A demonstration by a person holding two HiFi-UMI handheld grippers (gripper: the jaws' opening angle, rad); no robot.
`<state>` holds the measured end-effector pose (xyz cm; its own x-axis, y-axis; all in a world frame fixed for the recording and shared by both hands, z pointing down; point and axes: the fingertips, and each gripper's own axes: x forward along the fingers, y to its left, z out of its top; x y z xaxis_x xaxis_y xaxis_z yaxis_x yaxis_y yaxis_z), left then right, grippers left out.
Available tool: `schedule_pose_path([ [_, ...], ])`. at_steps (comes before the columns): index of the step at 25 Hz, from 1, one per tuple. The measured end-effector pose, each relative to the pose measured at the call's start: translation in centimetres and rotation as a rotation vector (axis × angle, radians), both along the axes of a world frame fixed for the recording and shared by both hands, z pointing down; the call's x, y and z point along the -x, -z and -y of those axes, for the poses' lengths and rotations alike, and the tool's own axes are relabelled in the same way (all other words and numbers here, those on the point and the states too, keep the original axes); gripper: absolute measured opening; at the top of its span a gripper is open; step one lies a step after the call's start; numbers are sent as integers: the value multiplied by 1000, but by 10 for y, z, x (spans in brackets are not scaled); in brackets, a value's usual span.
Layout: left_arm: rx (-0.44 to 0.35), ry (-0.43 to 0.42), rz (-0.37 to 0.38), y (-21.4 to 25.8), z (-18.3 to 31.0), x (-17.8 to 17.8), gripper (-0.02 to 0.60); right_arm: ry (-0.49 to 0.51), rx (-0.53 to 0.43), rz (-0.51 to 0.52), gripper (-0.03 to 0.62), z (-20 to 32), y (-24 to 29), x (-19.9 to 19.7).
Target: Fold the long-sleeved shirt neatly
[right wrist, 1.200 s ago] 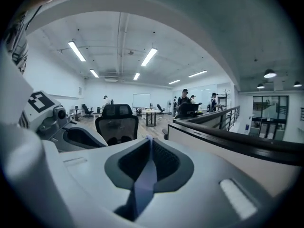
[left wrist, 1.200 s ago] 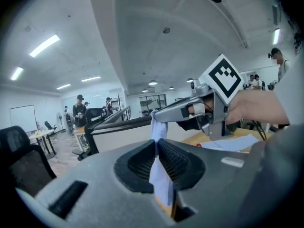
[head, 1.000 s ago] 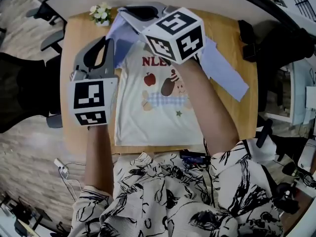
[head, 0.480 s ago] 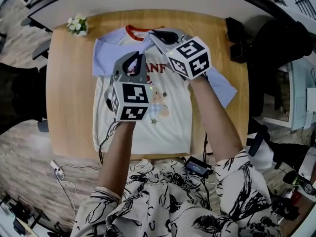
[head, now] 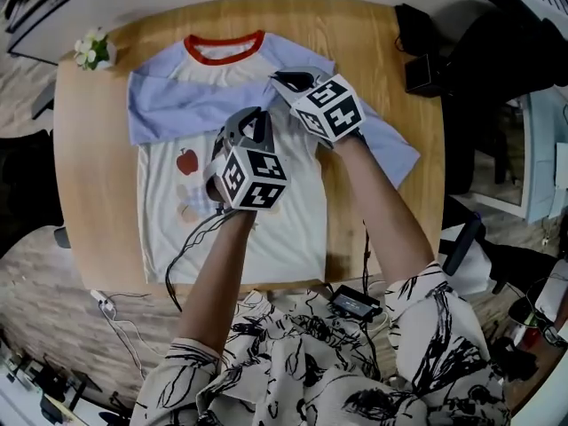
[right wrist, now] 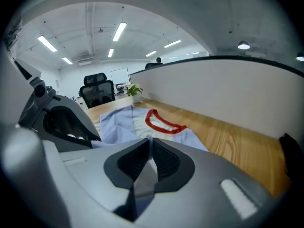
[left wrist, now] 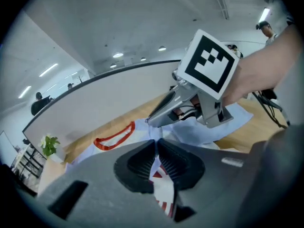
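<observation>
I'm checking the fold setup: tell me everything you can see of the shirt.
The shirt lies front up on the wooden table, with its red collar away from the person. It looks like soft knit, with a cream body, a cartoon print and light blue long sleeves. One sleeve runs out to the person's right; the other looks doubled up at the opposite shoulder. The left tool is shut on cream printed cloth, the right tool on blue cloth.
</observation>
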<state>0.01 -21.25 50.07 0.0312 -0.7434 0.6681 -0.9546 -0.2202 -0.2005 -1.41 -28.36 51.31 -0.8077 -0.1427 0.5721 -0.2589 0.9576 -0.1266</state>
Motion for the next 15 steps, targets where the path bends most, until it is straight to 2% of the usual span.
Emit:
schedule_pose_path([
  [5, 112, -67, 16, -53, 0, -29, 34, -23, 53, -105, 84, 5, -40, -35],
  [8, 143, -79, 17, -71, -6, -36, 34, -59, 79, -92, 103, 5, -41, -53],
  [10, 149, -104, -12, -76, -10, -45, 45, -111, 93, -56, 134, 6, -32, -67],
  [11, 152, -131, -49, -78, -11, -52, 77, -142, 98, -35, 156, 6, -26, -74],
  [13, 159, -214, -139, -77, -15, -72, 247, -206, 97, -3, 182, 4, -13, -93],
  [15, 145, -285, -171, -69, -22, -87, 293, -272, 77, 14, 219, -3, -1, -116],
])
